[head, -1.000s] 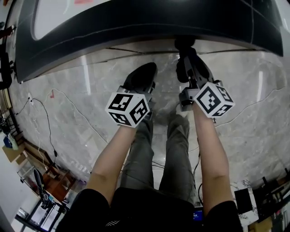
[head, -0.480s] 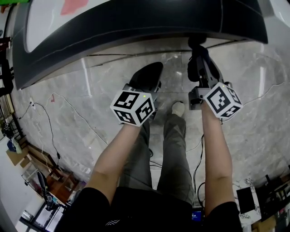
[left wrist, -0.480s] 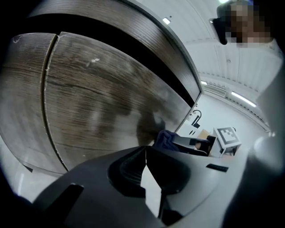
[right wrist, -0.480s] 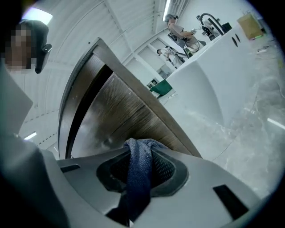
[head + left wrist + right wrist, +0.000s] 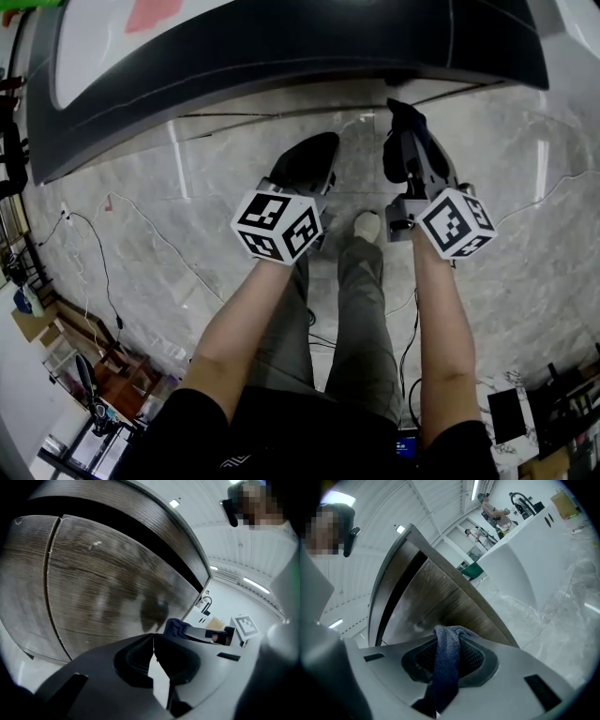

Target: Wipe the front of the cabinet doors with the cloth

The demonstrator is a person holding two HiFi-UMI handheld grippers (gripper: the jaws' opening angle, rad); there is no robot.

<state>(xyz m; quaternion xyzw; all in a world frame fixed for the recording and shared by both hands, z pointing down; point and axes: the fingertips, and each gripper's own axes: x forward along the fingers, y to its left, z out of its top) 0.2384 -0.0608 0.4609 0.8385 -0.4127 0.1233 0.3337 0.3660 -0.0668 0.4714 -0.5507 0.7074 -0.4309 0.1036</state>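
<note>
Cloth [image 5: 443, 674], one, between right gripper [image 5: 447, 637] jaws; two cabinet doors [image 5: 105, 585].

Cabinet doors [image 5: 108, 588]: ahead of both grippers, above the floor [image 5: 187, 216].
Left gripper [image 5: 153, 641]: left of the right one, facing the doors, apart from them.
Right gripper [image 5: 410, 150]: farther forward, near the doors' foot.
Cloth [image 5: 446, 658]: between the right jaws, its end sticking out toward the doors.
Cables [image 5: 103, 262]: on the floor, far left.
</note>
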